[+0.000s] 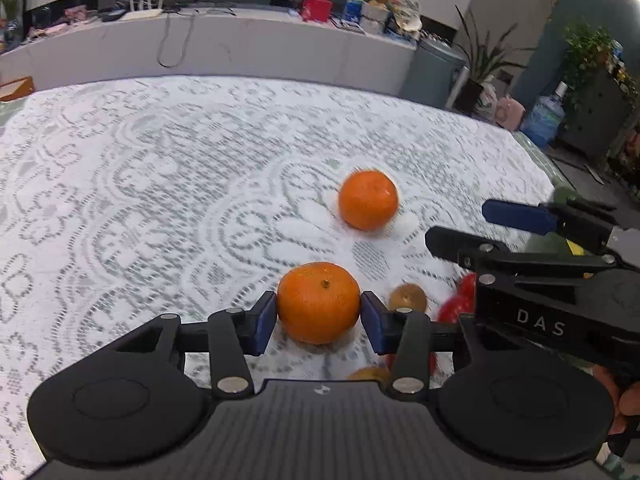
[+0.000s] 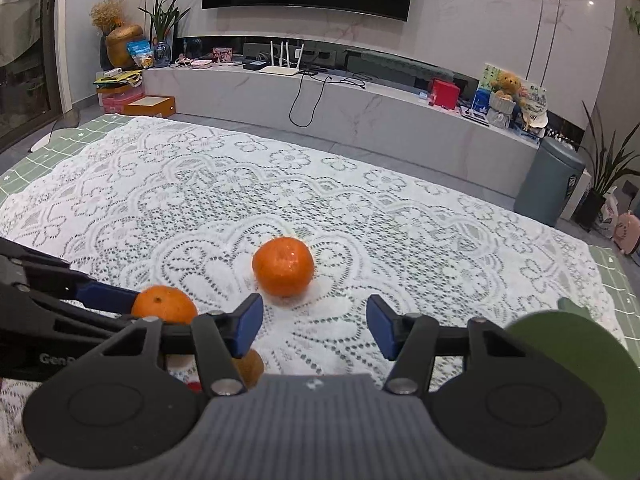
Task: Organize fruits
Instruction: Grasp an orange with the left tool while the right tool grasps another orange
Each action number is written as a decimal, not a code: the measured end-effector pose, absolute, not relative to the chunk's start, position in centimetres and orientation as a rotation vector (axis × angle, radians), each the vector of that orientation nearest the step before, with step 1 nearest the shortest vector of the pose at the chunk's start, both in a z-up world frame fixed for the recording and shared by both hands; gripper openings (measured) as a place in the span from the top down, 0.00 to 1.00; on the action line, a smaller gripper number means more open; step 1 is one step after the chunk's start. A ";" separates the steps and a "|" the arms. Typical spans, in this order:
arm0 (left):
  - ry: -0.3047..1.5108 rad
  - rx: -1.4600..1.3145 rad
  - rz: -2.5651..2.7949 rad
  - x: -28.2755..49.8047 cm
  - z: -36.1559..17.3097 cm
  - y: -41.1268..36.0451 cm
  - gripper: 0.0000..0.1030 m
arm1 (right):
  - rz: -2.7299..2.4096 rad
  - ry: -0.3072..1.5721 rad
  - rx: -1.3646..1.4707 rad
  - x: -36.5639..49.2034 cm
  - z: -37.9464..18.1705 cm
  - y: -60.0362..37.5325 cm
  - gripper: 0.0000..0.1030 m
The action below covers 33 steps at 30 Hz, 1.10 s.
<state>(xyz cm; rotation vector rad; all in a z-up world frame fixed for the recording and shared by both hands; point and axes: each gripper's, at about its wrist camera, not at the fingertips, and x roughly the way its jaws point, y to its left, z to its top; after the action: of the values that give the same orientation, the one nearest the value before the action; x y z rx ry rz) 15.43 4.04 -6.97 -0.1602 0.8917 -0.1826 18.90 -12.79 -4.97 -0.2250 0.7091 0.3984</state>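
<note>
My left gripper (image 1: 319,316) has its blue pads against both sides of a near orange (image 1: 319,302), which also shows in the right wrist view (image 2: 164,304). A second orange (image 1: 368,199) lies farther off on the lace cloth; in the right wrist view it (image 2: 283,266) lies just ahead of my right gripper (image 2: 314,326), which is open and empty. The right gripper (image 1: 472,226) reaches in from the right in the left wrist view. A brown kiwi-like fruit (image 1: 408,297) and a red fruit (image 1: 456,304) lie just right of the held orange.
A white lace cloth (image 2: 360,200) covers a green mat on the floor. A dark green round object (image 2: 576,360) sits at the near right. A grey bin (image 2: 550,180), potted plants and a long marble TV bench (image 2: 360,112) stand beyond the cloth.
</note>
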 end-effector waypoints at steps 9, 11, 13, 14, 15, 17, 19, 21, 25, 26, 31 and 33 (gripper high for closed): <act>0.863 -0.183 -0.106 16.8 -6.2 6.1 0.50 | 0.412 0.732 -0.196 21.8 -5.7 -10.8 0.44; 0.867 -0.192 -0.093 17.1 -6.3 6.5 0.50 | 0.408 0.735 -0.191 22.5 -6.0 -10.5 0.41; 0.867 -0.199 -0.082 17.3 -6.4 6.8 0.50 | 0.403 0.741 -0.190 23.2 -6.3 -10.2 0.40; 0.868 -0.202 -0.080 17.4 -6.4 6.9 0.50 | 0.401 0.745 -0.187 23.4 -6.5 -10.2 0.40; 0.868 -0.205 -0.079 17.4 -6.5 7.0 0.50 | 0.399 0.749 -0.184 23.7 -6.6 -10.1 0.40; 0.868 -0.209 -0.075 17.5 -6.6 7.2 0.50 | 0.398 0.756 -0.180 24.3 -6.9 -10.0 0.41; 0.870 -0.209 -0.073 17.5 -6.7 7.3 0.50 | 0.403 0.762 -0.166 24.7 -7.1 -9.8 0.41; 0.871 -0.211 -0.073 17.5 -6.7 7.4 0.50 | 0.411 0.769 -0.154 24.9 -7.3 -9.7 0.41; 0.873 -0.214 -0.071 17.4 -6.8 7.5 0.50 | 0.436 0.790 -0.138 25.1 -7.6 -9.1 0.48; 0.874 -0.214 -0.071 17.4 -6.7 7.5 0.50 | 0.442 0.794 -0.136 25.1 -7.6 -8.9 0.50; 0.874 -0.217 -0.065 17.3 -6.6 7.7 0.50 | 0.454 0.813 -0.120 25.1 -7.8 -8.6 0.53; 0.875 -0.220 -0.065 17.2 -6.6 7.8 0.50 | 0.459 0.817 -0.115 25.1 -7.9 -8.5 0.56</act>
<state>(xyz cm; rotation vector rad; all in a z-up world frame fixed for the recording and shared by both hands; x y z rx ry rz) 17.23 7.76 -6.58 -0.2200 0.8751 -0.0646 25.05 -8.49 -7.91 -0.1145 0.8168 0.4590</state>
